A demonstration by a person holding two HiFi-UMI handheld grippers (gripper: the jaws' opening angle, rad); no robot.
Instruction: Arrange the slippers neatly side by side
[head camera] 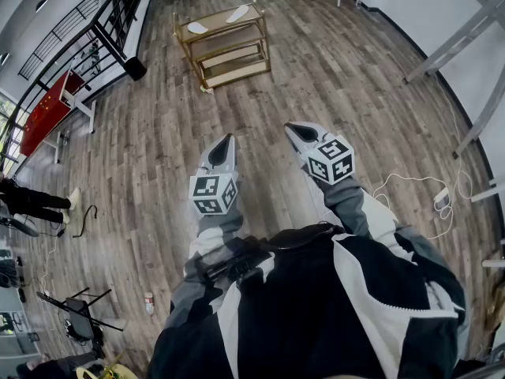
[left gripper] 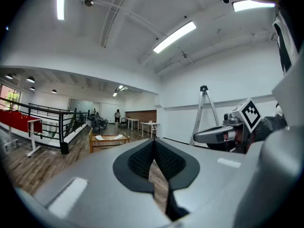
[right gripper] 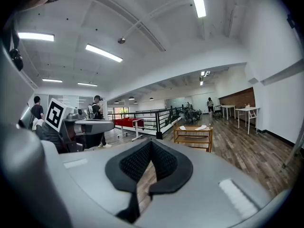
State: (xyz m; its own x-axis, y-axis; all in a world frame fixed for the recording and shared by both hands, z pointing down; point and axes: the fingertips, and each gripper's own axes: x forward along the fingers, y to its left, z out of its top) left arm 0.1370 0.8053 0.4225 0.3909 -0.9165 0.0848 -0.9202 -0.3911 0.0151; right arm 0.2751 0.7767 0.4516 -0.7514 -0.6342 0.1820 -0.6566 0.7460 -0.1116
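Head view: I hold my grey left tool [head camera: 228, 140] and grey right tool [head camera: 291, 128] out side by side above the brown plank floor [head camera: 142, 140], each with its marker cube near my wrist. Both tips point towards a low wooden three-tier shelf [head camera: 215, 22] that stands well apart from me. The two flat white slippers [head camera: 237, 13] lie on its top tier, apart from each other, one towards each end

Left gripper view: the left tool [left gripper: 153, 144] has its black ribbed pads closed together with nothing between them. Beyond the jaws, off to the left, stands the wooden three-tier shelf [left gripper: 108, 141] with the white slippers [left gripper: 99, 137] on top. The right tool [left gripper: 216, 135] shows at the right edge

Right gripper view: the right tool [right gripper: 151, 144] is also pressed together and empty. The wooden three-tier shelf [right gripper: 192, 133] stands beyond, to the right of the jaws, with the white slippers [right gripper: 202, 127] on its top tier. The left tool [right gripper: 92, 126] shows at the left
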